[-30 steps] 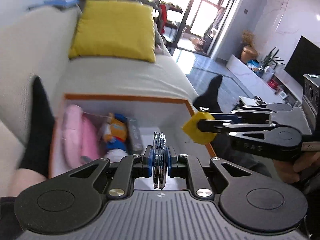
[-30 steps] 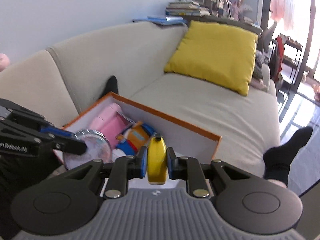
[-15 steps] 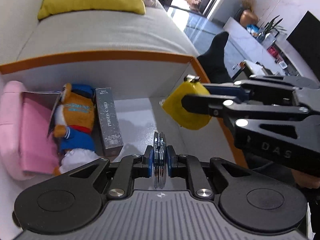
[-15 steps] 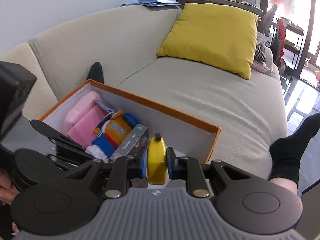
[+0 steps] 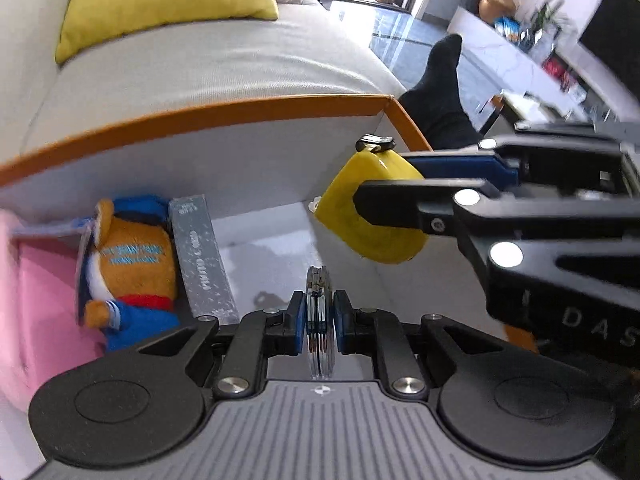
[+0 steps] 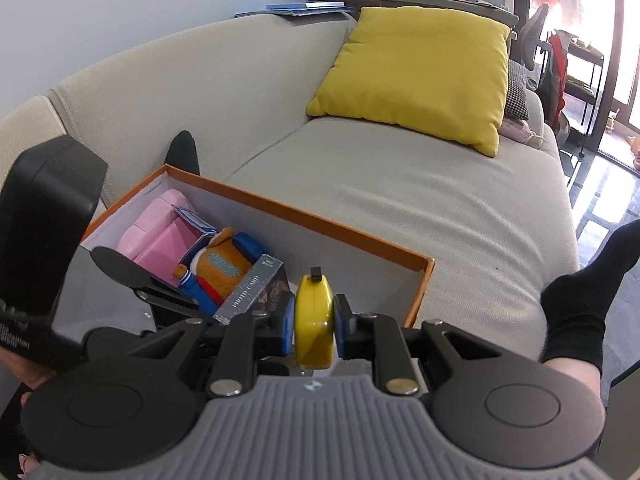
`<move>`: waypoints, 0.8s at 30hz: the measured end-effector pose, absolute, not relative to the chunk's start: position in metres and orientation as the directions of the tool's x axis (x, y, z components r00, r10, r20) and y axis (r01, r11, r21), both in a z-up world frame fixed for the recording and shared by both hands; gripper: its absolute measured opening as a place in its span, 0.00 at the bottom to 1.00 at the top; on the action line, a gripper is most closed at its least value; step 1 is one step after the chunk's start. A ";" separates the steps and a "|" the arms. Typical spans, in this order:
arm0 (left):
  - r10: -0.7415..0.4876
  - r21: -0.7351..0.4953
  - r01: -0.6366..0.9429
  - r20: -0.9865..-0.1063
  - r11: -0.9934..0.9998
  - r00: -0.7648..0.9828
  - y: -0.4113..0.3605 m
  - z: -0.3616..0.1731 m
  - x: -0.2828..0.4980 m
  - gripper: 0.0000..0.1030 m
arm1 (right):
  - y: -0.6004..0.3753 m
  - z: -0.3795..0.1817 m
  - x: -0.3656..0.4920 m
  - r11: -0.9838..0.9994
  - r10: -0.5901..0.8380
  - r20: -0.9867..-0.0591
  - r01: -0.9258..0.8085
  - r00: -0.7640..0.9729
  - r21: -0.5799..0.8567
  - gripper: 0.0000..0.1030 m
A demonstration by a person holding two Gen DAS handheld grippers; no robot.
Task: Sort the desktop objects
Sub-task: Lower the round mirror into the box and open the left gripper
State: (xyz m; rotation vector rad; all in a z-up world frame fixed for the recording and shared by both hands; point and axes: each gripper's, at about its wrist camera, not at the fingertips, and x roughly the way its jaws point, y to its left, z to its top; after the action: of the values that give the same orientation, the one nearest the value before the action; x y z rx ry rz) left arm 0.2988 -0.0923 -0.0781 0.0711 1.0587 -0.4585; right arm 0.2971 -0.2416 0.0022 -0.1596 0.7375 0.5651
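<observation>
Both hands are loaded and parked over the orange-rimmed box (image 6: 352, 227) on the sofa right now. My left gripper (image 5: 319, 316) has a thin round disc-shaped thing (image 5: 319, 320) standing on edge between its pads; can't tell exactly what it is, looks like a clear layered case or compact. The jaws have just been easing open a touch, but the disc sits between the pads and they look to be on it. My right gripper (image 6: 314, 320) is clamped nearly closed on the yellow tape measure (image 6: 314, 316), no slack there.

From the left gripper's view, bare box floor is straight ahead and below the fingertips. The gray photo card box (image 5: 202, 256) is just left of the tips, the plush toy (image 5: 128, 264) is beside that, and the pink item (image 5: 24, 304) is farther left. The tape measure hangs ahead and to the right, above the floor near the box's right wall.

What worries me: the disc is on edge, so if it drops it'll probably roll or tip against the card box instead of lying flat. Also the right gripper's fingers sit close across the left one's path, so any sideways move could knock them together and jar the tape measure loose, or clip the orange rim.
</observation>
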 end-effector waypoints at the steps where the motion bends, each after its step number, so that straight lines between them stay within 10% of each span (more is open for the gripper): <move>1: -0.297 -0.106 0.416 -0.854 0.903 0.427 -0.096 -0.077 0.294 0.19 | -0.242 0.002 0.298 0.840 0.429 -0.676 -0.539 0.599 0.056 0.20; 11: -0.156 0.132 0.476 -0.841 0.869 0.518 -0.118 -0.076 0.285 0.25 | -0.246 0.004 0.294 0.845 0.420 -0.676 -0.533 0.606 0.047 0.20; 24: -0.201 0.071 0.422 -0.799 0.904 0.566 -0.091 -0.036 0.267 0.26 | -0.243 0.005 0.285 0.804 0.438 -0.679 -0.595 0.589 0.003 0.20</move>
State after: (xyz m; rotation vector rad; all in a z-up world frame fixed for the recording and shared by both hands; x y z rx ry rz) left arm 0.2667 -0.0908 -0.0361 0.2674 0.8983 -0.3714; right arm 0.2852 -0.2432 0.0046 -0.2351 0.7218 0.6076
